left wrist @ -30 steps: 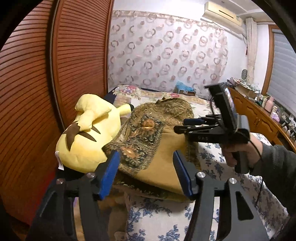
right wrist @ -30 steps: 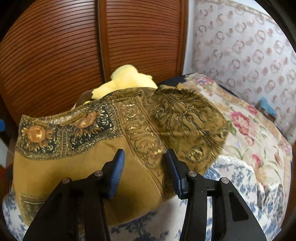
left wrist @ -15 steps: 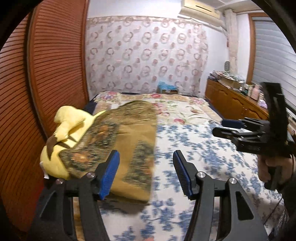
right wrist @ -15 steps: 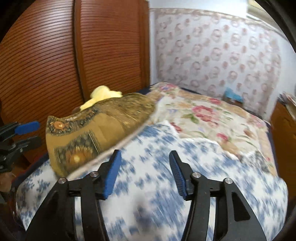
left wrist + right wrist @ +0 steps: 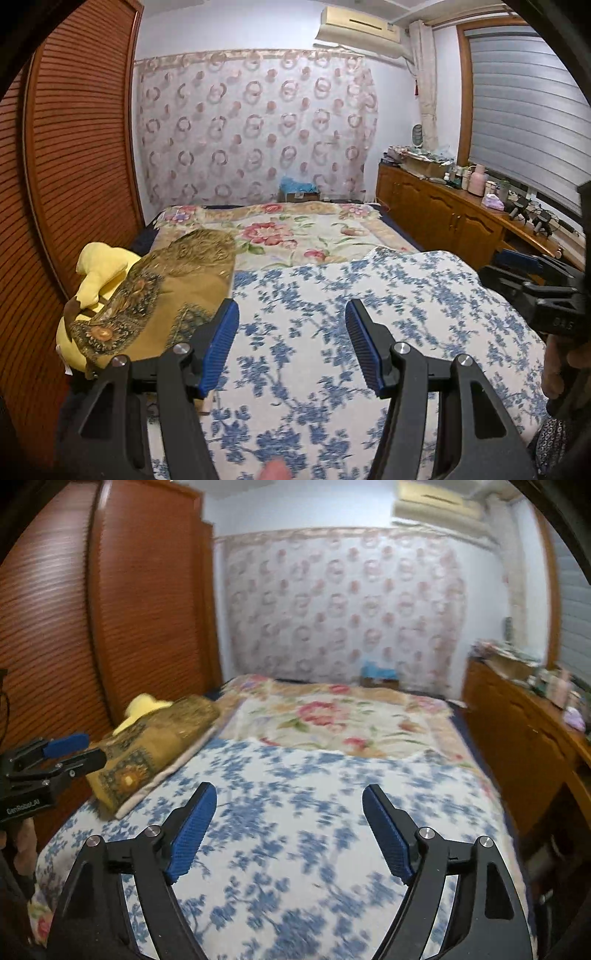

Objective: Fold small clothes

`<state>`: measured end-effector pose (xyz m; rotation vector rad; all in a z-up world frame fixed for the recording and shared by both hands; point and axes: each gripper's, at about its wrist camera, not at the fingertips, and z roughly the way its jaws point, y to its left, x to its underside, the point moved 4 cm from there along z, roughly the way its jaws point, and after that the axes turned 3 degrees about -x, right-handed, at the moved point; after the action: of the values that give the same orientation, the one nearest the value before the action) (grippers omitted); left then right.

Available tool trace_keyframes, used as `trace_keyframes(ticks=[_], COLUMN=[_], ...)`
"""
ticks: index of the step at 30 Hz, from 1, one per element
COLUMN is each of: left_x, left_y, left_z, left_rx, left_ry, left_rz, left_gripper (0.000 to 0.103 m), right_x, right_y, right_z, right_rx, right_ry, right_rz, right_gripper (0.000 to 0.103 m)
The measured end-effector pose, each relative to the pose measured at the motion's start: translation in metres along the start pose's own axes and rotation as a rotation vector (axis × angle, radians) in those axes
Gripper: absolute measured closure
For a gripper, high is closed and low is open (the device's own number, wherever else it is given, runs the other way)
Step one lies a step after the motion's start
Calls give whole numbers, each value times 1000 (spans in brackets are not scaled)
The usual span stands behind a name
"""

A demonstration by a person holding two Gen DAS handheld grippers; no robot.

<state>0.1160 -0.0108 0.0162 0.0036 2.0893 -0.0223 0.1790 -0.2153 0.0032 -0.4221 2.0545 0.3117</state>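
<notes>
Left gripper (image 5: pixel 291 345) & right gripper (image 5: pixel 290 829), lower frame, both spread wide, holding nothing, above blue-floral bedspread (image 5: pixel 369 295). Folded ochre patterned cloth (image 5: pixel 162 295) lay mid-left, draped against yellow plush toy (image 5: pixel 99 266). Wooden wardrobe (image 5: pixel 74 166) behind.

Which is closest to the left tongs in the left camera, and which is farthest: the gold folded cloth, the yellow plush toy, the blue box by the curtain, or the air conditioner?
From the left tongs:
1. Gold folded cloth, just left of the tongs.
2. Yellow plush toy, farther left, partly under the cloth.
3. Blue box, past the bed's far end.
4. Air conditioner, high on the far wall.
</notes>
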Motion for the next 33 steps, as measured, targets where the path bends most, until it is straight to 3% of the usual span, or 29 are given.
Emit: trace_keyframes(ticks=[11,33], left_x=[-9,-10], left_y=[-18,-20], left_z=[-11,-15], left_rx=[9,-11], left_ry=[-22,-35], left_rz=[-6,4], left_gripper=[43,43], right_x=[6,7], right_y=[-28,-29], right_z=[-41,-45], right_rx=[100,119], right_ry=[-78,-90], right_rz=[70,80], right_gripper=[20,20])
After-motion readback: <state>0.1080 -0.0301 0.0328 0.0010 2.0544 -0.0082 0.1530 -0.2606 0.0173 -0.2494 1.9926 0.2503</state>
